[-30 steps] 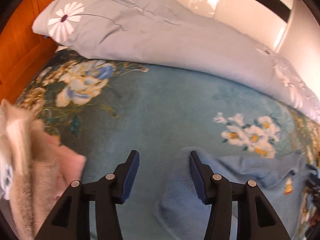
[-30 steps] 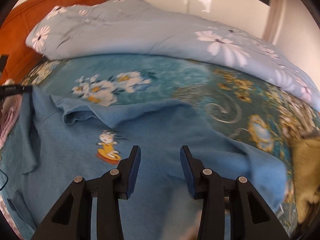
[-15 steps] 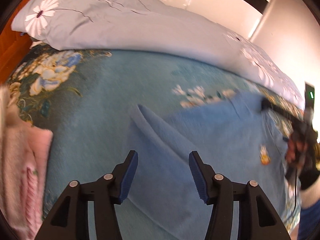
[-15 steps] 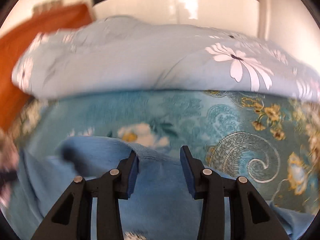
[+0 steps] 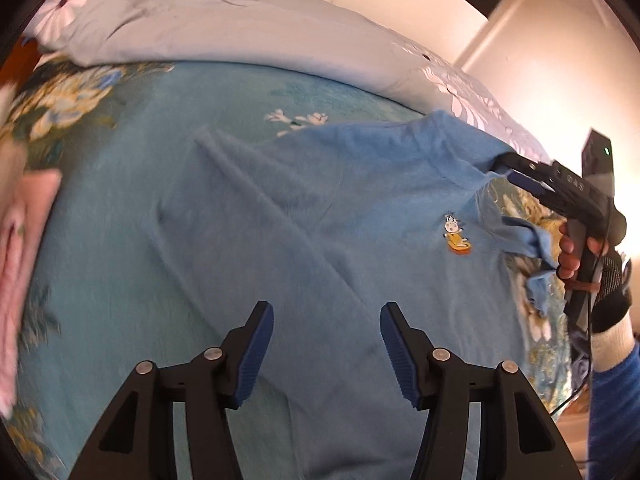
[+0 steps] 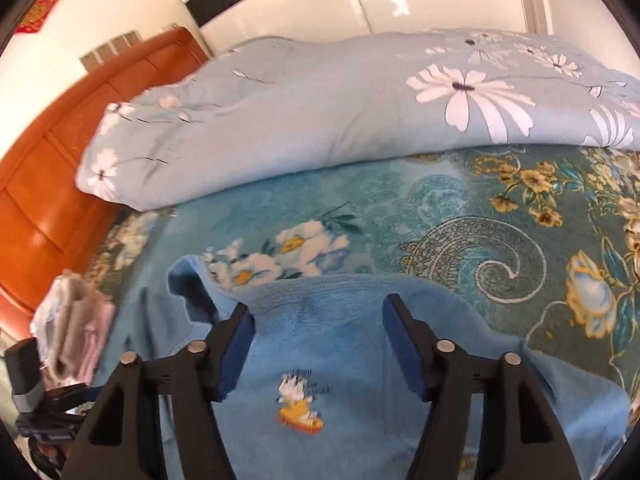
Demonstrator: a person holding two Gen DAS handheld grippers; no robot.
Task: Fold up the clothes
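A light blue shirt (image 5: 320, 220) with a small cartoon patch (image 5: 456, 236) lies spread on the bed. My left gripper (image 5: 326, 316) hovers above its lower part. Its jaws are opening and nothing is pinched between them. In the right wrist view the shirt (image 6: 340, 344) lies under my right gripper (image 6: 316, 312), whose jaws are opening wide over the shirt's far edge. The pads stand apart from the cloth. The patch (image 6: 300, 404) shows just below them. The left wrist view has the right gripper (image 5: 506, 168) at the shirt's far right corner, held by a hand (image 5: 572, 252).
A pale blue duvet with white flowers (image 6: 320, 112) is bunched along the far side of the teal floral bedspread (image 6: 480, 240). Folded pink and beige clothes (image 6: 76, 328) lie at the left edge, also in the left wrist view (image 5: 20, 248). An orange wooden headboard (image 6: 60, 152) stands behind.
My left gripper swung right, from the bare bedspread to over the shirt. My right gripper rose toward the shirt's far edge, and its jaws spread much wider.
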